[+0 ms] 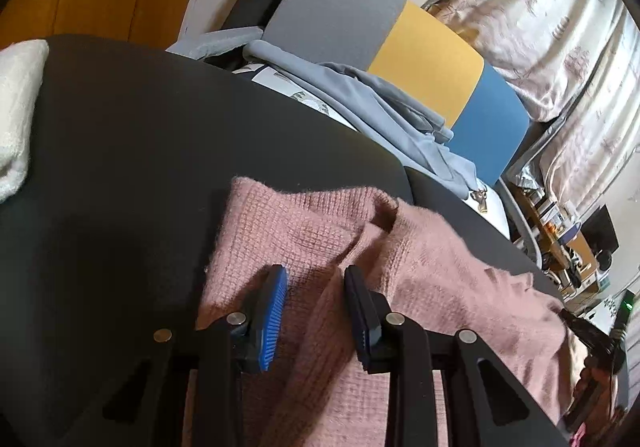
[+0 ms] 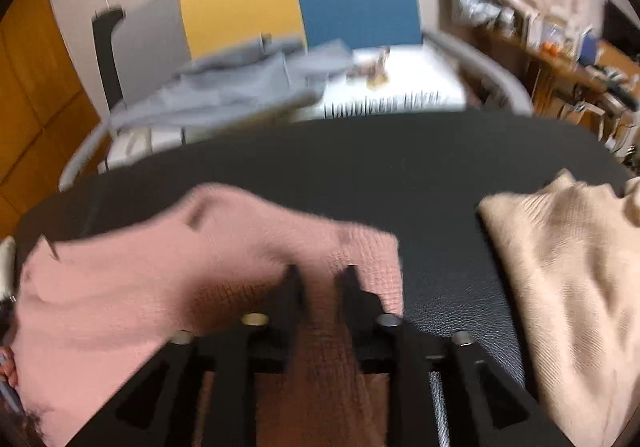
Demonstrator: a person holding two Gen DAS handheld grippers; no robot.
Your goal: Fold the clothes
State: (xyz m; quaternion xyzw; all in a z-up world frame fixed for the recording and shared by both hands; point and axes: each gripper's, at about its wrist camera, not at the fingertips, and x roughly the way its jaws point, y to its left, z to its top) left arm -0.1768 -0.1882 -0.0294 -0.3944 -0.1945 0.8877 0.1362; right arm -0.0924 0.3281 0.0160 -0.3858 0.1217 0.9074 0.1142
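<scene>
A pink knit sweater (image 1: 440,267) lies crumpled on the black leather-like table top (image 1: 120,127). My left gripper (image 1: 316,275) stands over its left part, with a thick ridge of the knit running up between the blue pads (image 1: 276,311); the jaws are shut on that fold. In the blurred right wrist view the same pink sweater (image 2: 120,287) spreads to the left. My right gripper (image 2: 320,271) is shut on a bunched fold of it near its right edge, above the table top (image 2: 360,167).
A folded beige knit (image 2: 560,267) lies on the table's right side, and a white fluffy cloth (image 1: 16,107) at its far left. Behind the table, a grey, yellow and blue chair (image 1: 424,63) carries a grey garment (image 1: 360,99). Cluttered shelves (image 1: 568,247) stand at the right.
</scene>
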